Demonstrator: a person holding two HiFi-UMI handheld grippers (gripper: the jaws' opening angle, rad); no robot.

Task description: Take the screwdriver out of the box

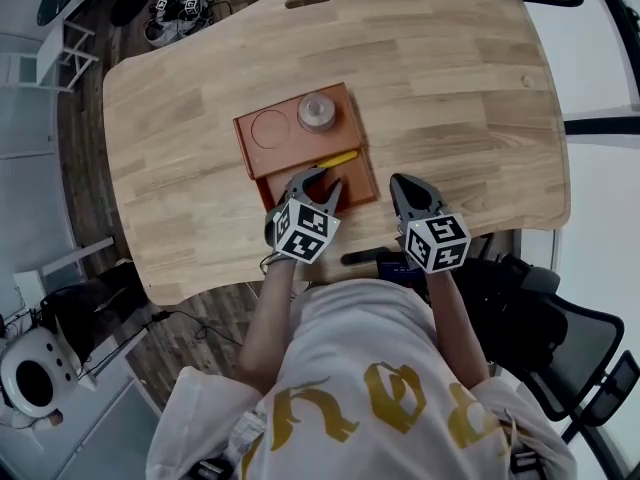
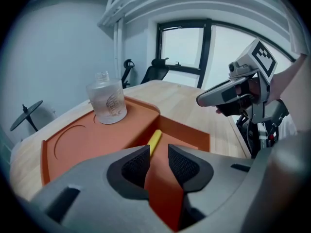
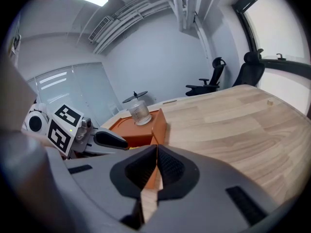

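Both forearms reach forward from the body, grippers tilted down. The left gripper (image 1: pixel 322 179) hangs over the sunken near part of the box (image 1: pixel 290 154). The right gripper (image 1: pixel 405 187) is just outside the box's right wall, above the counter (image 1: pixel 460 88). The screwdriver (image 1: pixel 340 157) lies flat in that sunken part, its long axis along the step. Only its yellow handle shows, so I cannot tell which end is the tip. The left jaws stand slightly apart and hold nothing, with the handle just beyond them. The right jaws are closed together and empty.
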